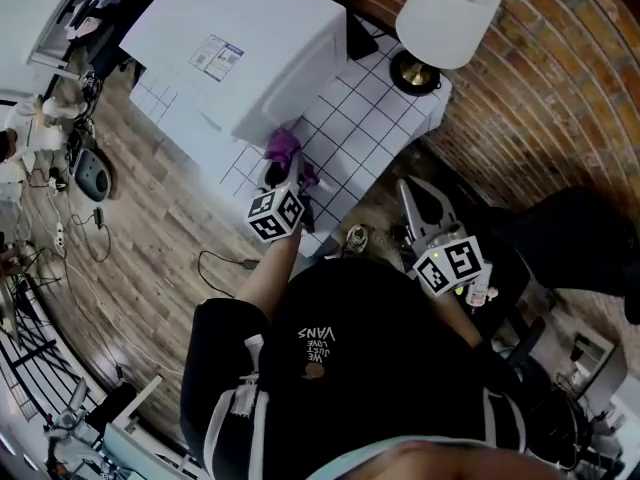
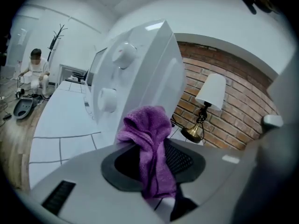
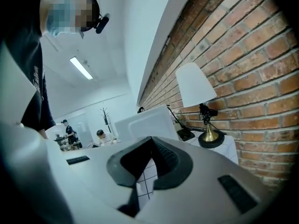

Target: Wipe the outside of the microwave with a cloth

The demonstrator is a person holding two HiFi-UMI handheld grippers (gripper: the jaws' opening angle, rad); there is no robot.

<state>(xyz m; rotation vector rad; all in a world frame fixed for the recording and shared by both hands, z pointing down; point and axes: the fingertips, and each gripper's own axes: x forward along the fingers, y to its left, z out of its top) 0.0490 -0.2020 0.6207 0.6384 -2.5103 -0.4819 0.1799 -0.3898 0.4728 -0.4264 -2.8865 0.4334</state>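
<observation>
Cloth point(image 2: 147, 122), purple terry, bunched in left gripper point(image 2: 153, 148).

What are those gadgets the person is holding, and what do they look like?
Each is a handheld gripper: the left gripper and right gripper have pale grey plastic bodies tapering to two jaws lined with dark ribbed pads. Each carries a cube of black-and-white square markers. The person wears a black top with white print.

Bright, even indoor light; a ceiling strip light point(image 3: 81, 68) glows at ten o'clock in the right gripper view. Both gripper views bulge fisheye-style, corners black.
</observation>
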